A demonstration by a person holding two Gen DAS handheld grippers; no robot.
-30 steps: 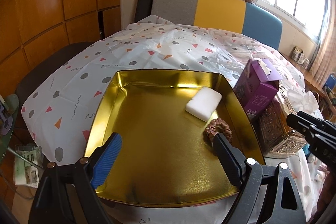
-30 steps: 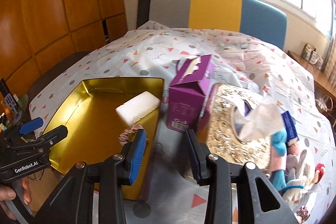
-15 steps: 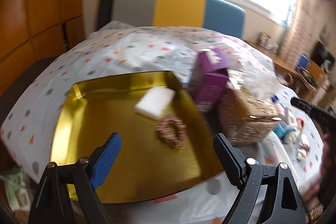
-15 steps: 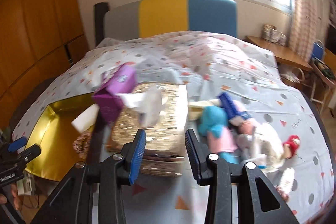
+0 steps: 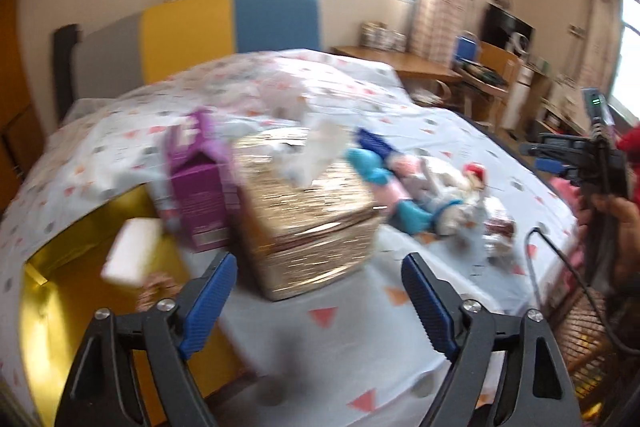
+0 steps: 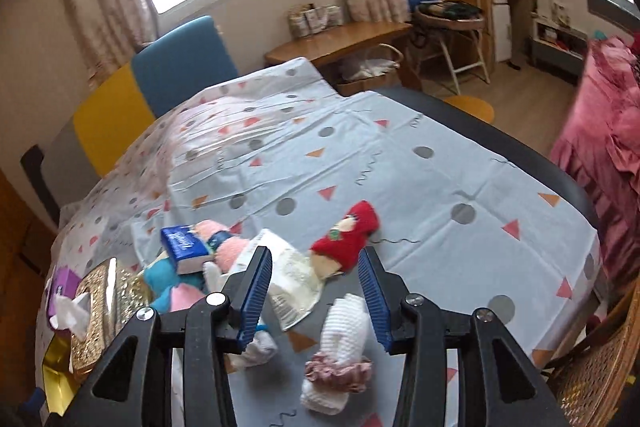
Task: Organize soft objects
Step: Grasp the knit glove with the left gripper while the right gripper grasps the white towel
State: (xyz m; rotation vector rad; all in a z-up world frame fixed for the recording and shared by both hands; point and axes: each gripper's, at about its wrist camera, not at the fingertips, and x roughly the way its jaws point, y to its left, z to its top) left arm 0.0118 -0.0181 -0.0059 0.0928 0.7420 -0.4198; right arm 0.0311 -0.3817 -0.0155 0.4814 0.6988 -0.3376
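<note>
A gold tray (image 5: 52, 311) at the left holds a white sponge (image 5: 130, 253) and a brown scrunchie (image 5: 154, 291). My left gripper (image 5: 316, 301) is open and empty, facing the gold tissue box (image 5: 308, 211). My right gripper (image 6: 316, 301) is open and empty above a pile of soft things: a red sock (image 6: 348, 235), a white sock (image 6: 342, 331), a pink scrunchie (image 6: 336, 373), a cream cloth (image 6: 292, 277) and blue and pink plush pieces (image 6: 172, 287). The pile also shows in the left wrist view (image 5: 416, 191).
A purple carton (image 5: 198, 187) stands beside the gold tissue box. A blue tissue pack (image 6: 184, 245) lies on the pile. The patterned sheet (image 6: 360, 163) covers the table. A wicker chair (image 6: 600, 359) stands at the right edge. A pink bedspread (image 6: 612, 131) is further right.
Both grippers have swung right, away from the gold tray. The right gripper now faces the sock pile instead of the boxes. Both stay open.
</note>
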